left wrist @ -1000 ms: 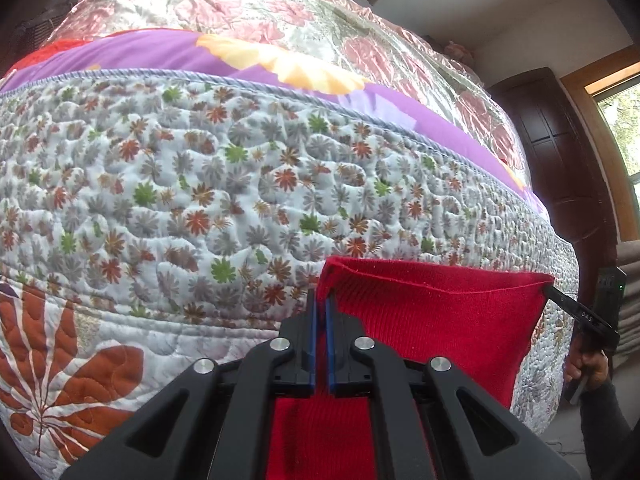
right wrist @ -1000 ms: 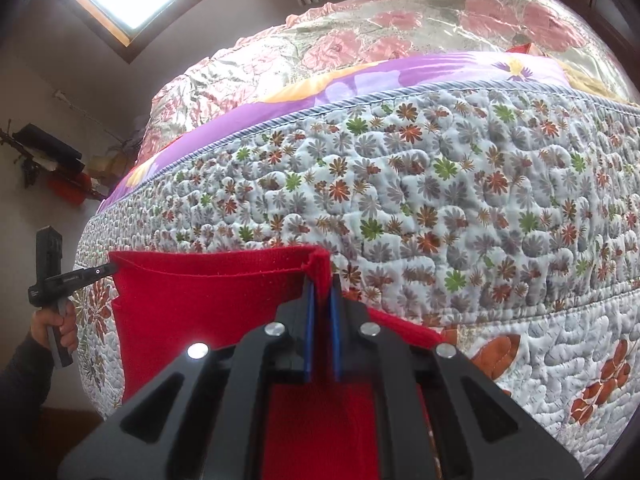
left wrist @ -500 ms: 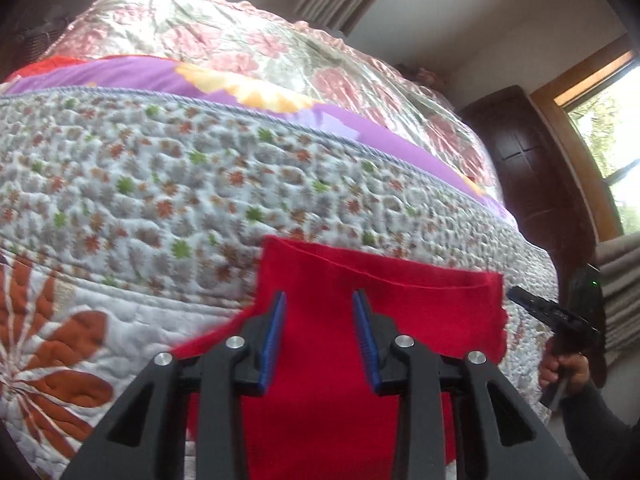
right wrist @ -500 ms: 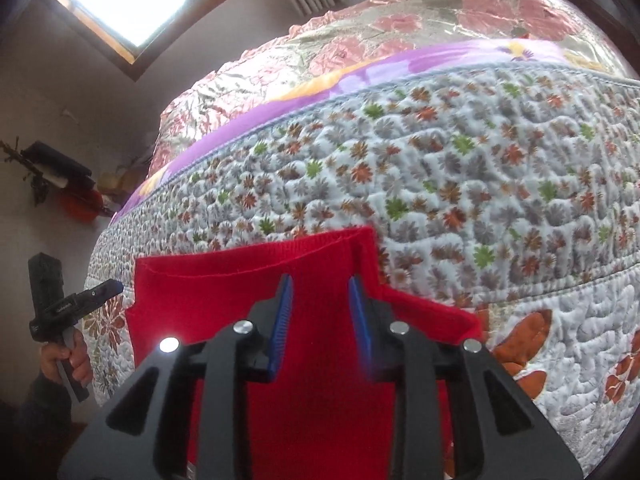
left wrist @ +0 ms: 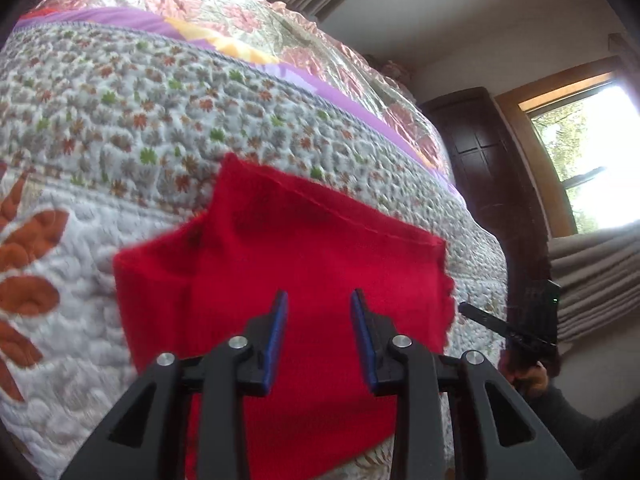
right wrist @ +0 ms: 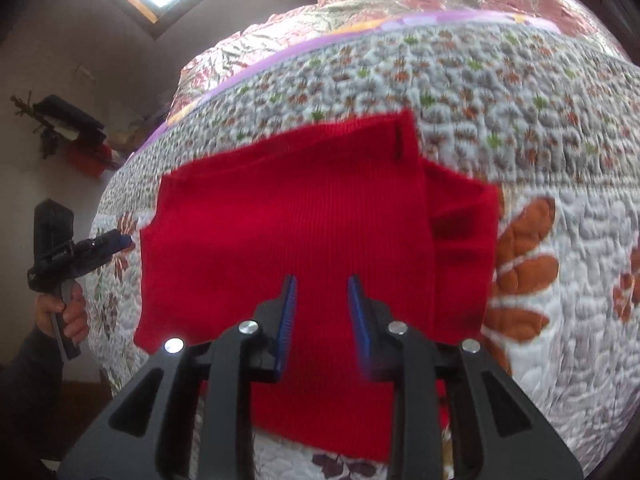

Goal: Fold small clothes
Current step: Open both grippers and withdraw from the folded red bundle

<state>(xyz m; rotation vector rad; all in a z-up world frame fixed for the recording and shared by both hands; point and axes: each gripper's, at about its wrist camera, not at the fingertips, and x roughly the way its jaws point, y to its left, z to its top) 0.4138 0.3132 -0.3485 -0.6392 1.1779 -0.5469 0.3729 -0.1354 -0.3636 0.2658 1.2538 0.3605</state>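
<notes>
Both tongs, left (left wrist: 316, 336) and right (right wrist: 322, 320), have let go and backed off, jaws spread, empty. My red garment (right wrist: 288, 240) lies folded on the bed quilt (right wrist: 500, 92), directly ahead, its long axis crosswise between my hands, equally near each.

red ribbed garment (right wrist: 280, 240); white quilt (right wrist: 520, 120) (orange, green leaf print); purple band (left wrist: 120, 20).
</notes>
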